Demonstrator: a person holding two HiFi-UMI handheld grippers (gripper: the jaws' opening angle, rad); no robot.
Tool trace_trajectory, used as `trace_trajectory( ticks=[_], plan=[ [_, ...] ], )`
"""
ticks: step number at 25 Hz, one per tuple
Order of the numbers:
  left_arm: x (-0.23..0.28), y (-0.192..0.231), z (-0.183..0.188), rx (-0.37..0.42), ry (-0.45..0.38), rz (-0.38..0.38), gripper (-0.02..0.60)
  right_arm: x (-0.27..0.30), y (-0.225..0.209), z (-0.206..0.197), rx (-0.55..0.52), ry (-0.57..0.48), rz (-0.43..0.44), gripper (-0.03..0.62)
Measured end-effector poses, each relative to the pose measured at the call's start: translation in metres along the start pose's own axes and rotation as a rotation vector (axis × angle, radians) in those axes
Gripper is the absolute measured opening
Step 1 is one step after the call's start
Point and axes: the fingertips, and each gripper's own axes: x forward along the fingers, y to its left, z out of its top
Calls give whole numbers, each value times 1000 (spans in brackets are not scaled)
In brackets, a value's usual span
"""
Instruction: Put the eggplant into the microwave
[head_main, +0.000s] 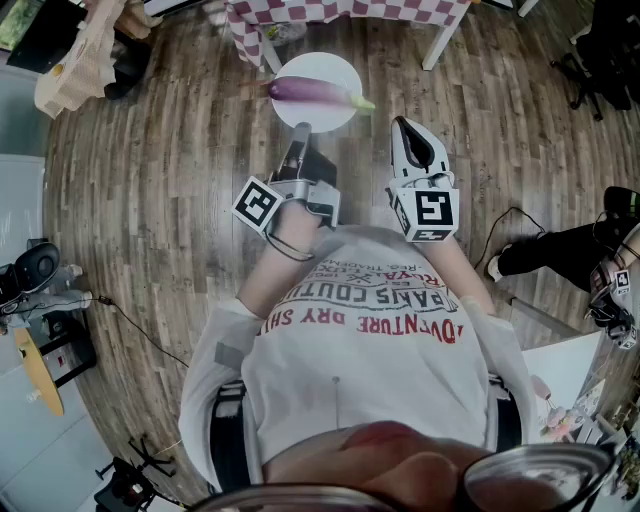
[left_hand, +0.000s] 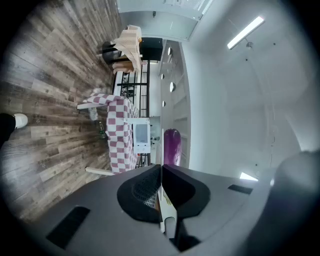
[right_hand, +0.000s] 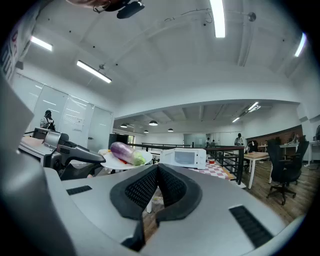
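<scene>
light: bright, even, from ceiling tube lights (right_hand: 218, 17) | edges: fisheye-warped, dark vignette | focus: sharp

The long purple eggplant (head_main: 312, 91) lies across the round white plate (head_main: 325, 68); your left gripper (head_main: 300, 133) clamps its near rim, your right gripper (head_main: 404, 124) sits near its right edge, checked-cloth table (head_main: 340, 11) beyond.

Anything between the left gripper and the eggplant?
Only the white plate: the left gripper is shut on its rim, and the eggplant lies across it farther out, as the head view shows.
</scene>
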Motion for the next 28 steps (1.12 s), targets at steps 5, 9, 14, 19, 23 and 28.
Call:
trace_trajectory(
  ticks=[5, 9, 14, 19, 23, 28],
  plan=[
    [2, 5, 1, -6, -5, 5, 31, 3, -1, -3, -4, 2, 0, 21],
    [4, 8, -2, -8, -2, 14, 31, 4, -1, -5, -12, 8, 3, 21],
    [9, 12, -8, -21, -3, 24, 31, 4, -9, -10, 0, 11, -17, 21],
    [15, 21, -11, -21, -3, 56, 31, 6, -18, -24, 36, 45, -23, 21],
    [31, 35, -7, -38, 12, 88, 31, 25, -26, -35, 57, 68, -30, 21],
    [73, 50, 15, -47, 18, 102, 31, 73, -39, -40, 53, 87, -37, 21]
  ],
)
